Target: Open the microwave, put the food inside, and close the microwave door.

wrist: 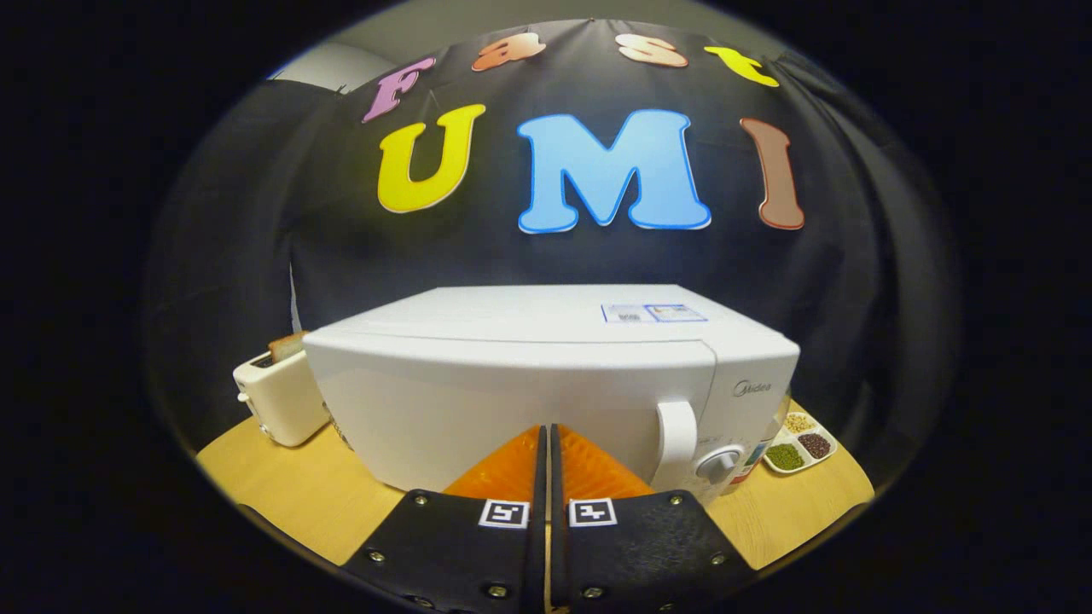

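Your gripper (546, 431), with its two orange ribbed fingers (510, 469) on black mounts bearing square black-and-white markers, is clenched: the fingers sit pressed together with only a thin dark seam between them and nothing held. The tips point at the lower front of the white box-shaped microwave (546, 384), which stands directly ahead of you on the light wooden tabletop (290, 486); whether the tips touch the door cannot be told from this angle. The microwave's door (512, 401) is closed, its plain white face flush with the body. To the right of your fingers you have the white vertical door handle (678, 448), and just beyond it the round grey-white control knob (718, 463) on the control panel. A small printed label (653, 313) lies flat on the microwave's top, toward the right rear. To the left of the microwave, close to its side, stands a cream-coloured toaster (280, 401) with a slice of browned bread (286, 345) sticking up from its slot. To the right, partly hidden behind the microwave's corner, rests a white divided dish (800, 443) holding separate portions of green, dark brown and pale grains. The food is outside the microwave.
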Action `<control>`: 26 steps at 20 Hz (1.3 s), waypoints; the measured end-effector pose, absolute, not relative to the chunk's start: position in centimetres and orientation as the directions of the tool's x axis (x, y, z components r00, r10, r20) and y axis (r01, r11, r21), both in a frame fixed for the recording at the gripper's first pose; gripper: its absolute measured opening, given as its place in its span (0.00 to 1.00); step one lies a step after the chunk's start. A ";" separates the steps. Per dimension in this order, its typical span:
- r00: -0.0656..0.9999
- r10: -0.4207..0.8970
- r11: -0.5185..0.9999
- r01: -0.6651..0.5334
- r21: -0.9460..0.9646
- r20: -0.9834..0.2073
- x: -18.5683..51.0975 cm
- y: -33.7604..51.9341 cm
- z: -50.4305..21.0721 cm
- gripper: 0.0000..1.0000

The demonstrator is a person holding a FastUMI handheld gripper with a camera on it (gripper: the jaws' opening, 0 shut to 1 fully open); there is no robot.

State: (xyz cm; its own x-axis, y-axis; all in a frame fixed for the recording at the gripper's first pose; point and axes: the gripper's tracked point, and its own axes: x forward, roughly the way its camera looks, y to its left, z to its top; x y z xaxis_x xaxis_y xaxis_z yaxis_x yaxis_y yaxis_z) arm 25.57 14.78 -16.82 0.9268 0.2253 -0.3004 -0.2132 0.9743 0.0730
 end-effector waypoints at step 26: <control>0.984 0.145 0.989 -0.142 0.038 -0.101 -1.7 9.6 -4.7 0.98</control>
State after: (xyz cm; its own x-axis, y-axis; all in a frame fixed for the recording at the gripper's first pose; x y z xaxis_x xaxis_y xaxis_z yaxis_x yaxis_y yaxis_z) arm -1.72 9.56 -4.65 0.9842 0.1452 -0.1013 -0.1420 0.9891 0.0378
